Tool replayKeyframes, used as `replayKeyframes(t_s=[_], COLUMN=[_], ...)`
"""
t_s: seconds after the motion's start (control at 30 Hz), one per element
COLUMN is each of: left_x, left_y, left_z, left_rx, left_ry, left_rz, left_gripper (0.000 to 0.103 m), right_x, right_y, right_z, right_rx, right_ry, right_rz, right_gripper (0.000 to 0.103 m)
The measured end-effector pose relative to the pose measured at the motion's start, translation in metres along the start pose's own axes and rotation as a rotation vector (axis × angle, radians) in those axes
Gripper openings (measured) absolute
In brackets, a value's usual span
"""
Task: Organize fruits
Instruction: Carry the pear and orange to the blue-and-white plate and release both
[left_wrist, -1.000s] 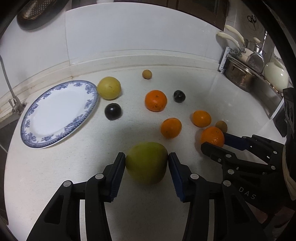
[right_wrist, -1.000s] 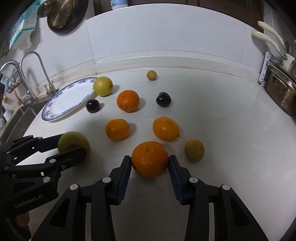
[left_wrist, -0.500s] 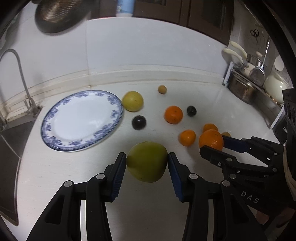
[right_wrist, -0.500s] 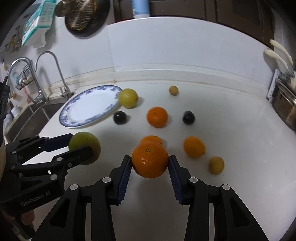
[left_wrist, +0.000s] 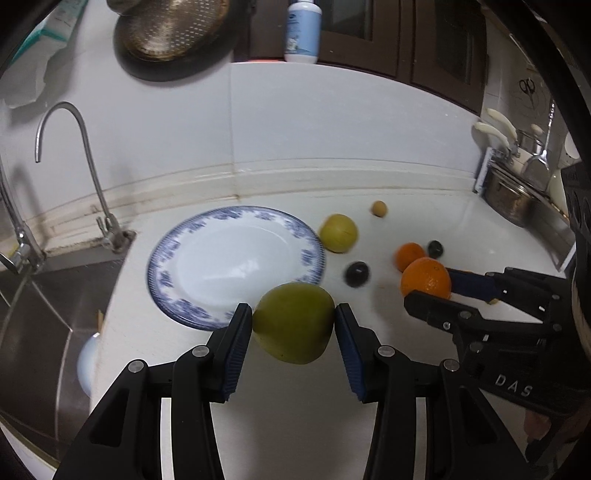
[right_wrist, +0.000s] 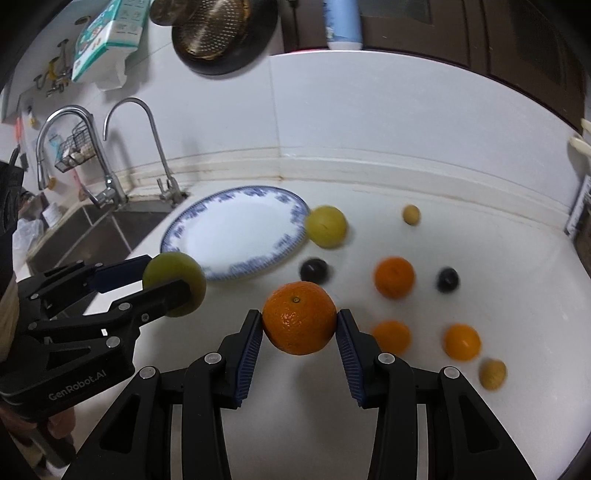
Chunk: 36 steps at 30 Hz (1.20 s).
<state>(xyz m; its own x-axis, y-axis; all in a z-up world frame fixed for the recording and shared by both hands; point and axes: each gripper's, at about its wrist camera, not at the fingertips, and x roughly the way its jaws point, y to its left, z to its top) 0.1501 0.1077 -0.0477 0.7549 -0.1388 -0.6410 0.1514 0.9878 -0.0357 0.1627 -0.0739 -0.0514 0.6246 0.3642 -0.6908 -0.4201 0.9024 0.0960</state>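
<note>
dim indoor light with a soft sheen on the white desk (left_wrist: 424, 229). fruit held between the jaws looks sharp; loose fruit beyond the jaws is smeared by motion blur. fisheye bending curves the edges, with dark corners.

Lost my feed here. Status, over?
Left gripper shut on green fruit. Right gripper shut on orange. Both fruits off the counter. Plate bare, path to it open.
</note>
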Motion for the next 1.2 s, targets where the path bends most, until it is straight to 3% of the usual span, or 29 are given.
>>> replayKeyframes(t_s=[0.3, 0.6, 0.83, 1.2], left_x=[0.02, 0.064, 0.087, 0.097], left_y=[0.037, 0.071, 0.08, 0.082], left_z=[0.01, 0.019, 0.018, 0.02], left_rx=[0.024, -0.004, -0.008, 0.016], left_ry=[-0.004, 0.053, 0.096, 0.109], left_rz=[0.041, 0.044, 0.043, 0.052], left_gripper=[0.045, 0.045, 0.045, 0.045], right_x=[0.035, 0.094, 0.13, 0.146], right_y=[0.024, 0.031, 0.031, 0.033], right_z=[0.032, 0.056, 0.06, 0.065], right_rx=[-0.032, -0.015, -0.006, -0.028], right_ry=[0.002, 0.079, 0.146, 0.162], right_rz=[0.042, 0.074, 0.083, 0.069], right_gripper=[0.042, 0.042, 0.042, 0.042])
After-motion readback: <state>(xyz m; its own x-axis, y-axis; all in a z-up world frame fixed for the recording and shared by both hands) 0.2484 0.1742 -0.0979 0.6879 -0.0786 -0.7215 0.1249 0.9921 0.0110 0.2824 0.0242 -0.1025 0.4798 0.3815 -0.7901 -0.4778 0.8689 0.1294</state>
